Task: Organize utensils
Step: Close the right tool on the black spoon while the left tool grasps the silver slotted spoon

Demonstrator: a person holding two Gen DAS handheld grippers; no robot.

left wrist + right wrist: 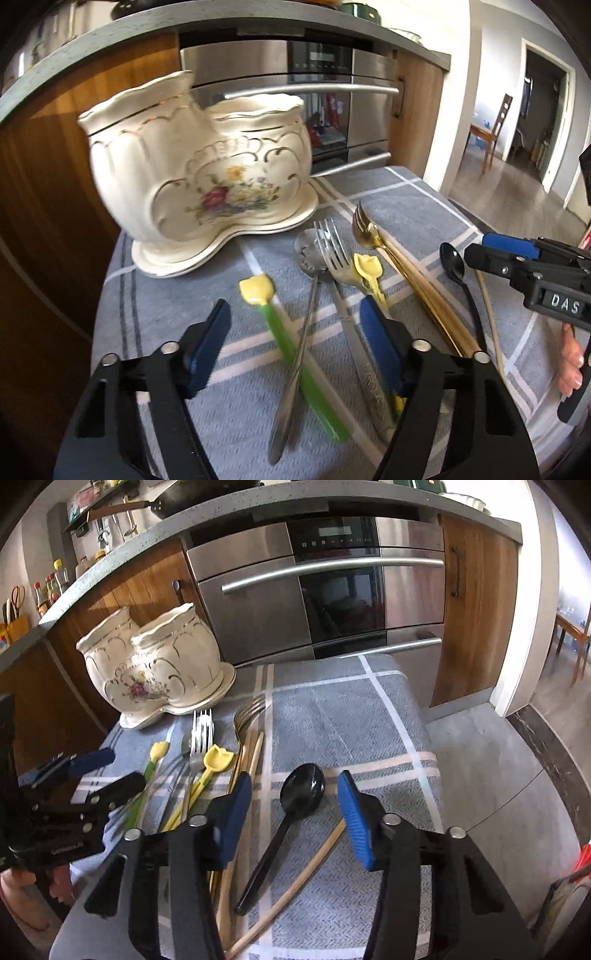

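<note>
Grey-blue checked cloth (258, 406) covers the table and carries all the utensils. In the left wrist view, the left gripper (295, 332) fills the lower part of the frame with its blue pads spread apart, grasping nothing; between them, low at centre, a green-handled utensil with a yellow tulip head (295, 350) lies crossed by a slotted steel spoon (310, 254), and a steel fork (334, 258) runs close along the right-hand pad. A second yellow tulip-headed utensil (367, 267) rests against the fork, and to its right lie a gold fork (364, 225) and a bundle of wooden chopsticks (436, 310). A cream ceramic holder with a floral motif (192, 162), standing on its matching saucer in the upper left of the frame, is empty as far as its rims show. The right gripper (476, 251) enters from the right edge beside a black spoon (456, 273), with a person's fingers (570, 365) below it. In the right wrist view, the right gripper (295, 808) stands with pads parted on either side of the black spoon (295, 801) without pressing on it; a single chopstick (295, 882) lies diagonally beneath the spoon's handle.
</note>
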